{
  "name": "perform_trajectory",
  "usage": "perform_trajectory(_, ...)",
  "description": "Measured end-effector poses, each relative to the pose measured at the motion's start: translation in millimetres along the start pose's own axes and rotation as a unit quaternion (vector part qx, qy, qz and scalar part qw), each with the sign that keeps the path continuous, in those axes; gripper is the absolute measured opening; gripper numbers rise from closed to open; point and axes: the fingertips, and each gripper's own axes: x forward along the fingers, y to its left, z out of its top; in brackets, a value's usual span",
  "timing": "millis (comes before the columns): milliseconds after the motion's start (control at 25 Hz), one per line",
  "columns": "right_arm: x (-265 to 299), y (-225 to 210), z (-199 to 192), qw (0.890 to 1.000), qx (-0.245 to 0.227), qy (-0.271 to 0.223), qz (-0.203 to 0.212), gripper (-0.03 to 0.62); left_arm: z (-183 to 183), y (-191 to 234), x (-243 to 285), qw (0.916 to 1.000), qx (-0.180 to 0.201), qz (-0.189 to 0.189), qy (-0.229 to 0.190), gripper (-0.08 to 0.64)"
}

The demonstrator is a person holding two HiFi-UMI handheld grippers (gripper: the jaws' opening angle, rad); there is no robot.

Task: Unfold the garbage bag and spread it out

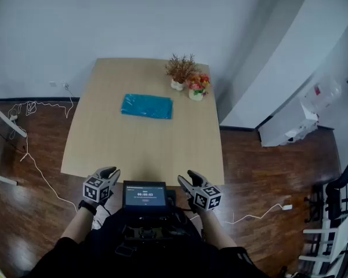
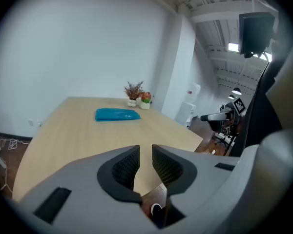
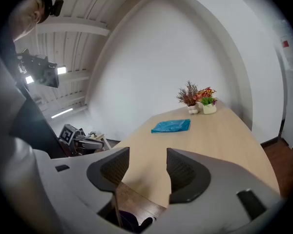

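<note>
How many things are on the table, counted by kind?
Bag: 1
Potted plants: 2
Total: 3

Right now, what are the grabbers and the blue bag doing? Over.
Left gripper narrowly open, right gripper wide, both empty. Garbage bag folded, mid-table, untouched. Plant pots just beyond it, apart.
</note>
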Motion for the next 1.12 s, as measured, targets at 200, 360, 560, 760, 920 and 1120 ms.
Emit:
perform_trajectory(200,-6,-23,8,1.0,-0.006,-0.001,0.001,0.239,14,-6,27,0.9995,0.027,0.01,-0.012,0.083)
perform_trajectory(360,-9,-27,9,1.0,-0.01,0.001,0.01,0.239,25,-11,37,0.9989,0.038,0.018,-0.022,0.107)
perform_trajectory(560,-3,-31,13,1.0,-0.012,0.005,0.015,0.239,36,-15,48,0.9968,0.077,0.02,-0.012,0.132)
perform_trajectory(760,11,-32,18,0.999,-0.027,0.017,0.024,0.239,57,-17,67,0.9938,0.11,0.011,0.005,0.153)
perform_trajectory(920,23,-33,26,0.999,-0.04,0.024,0.024,0.239,78,-7,96,0.9885,0.151,0.001,0.011,0.16)
perform_trajectory(1120,41,-37,43,0.998,-0.051,0.029,0.018,0.239,113,12,151,0.979,0.203,-0.007,0.016,0.16)
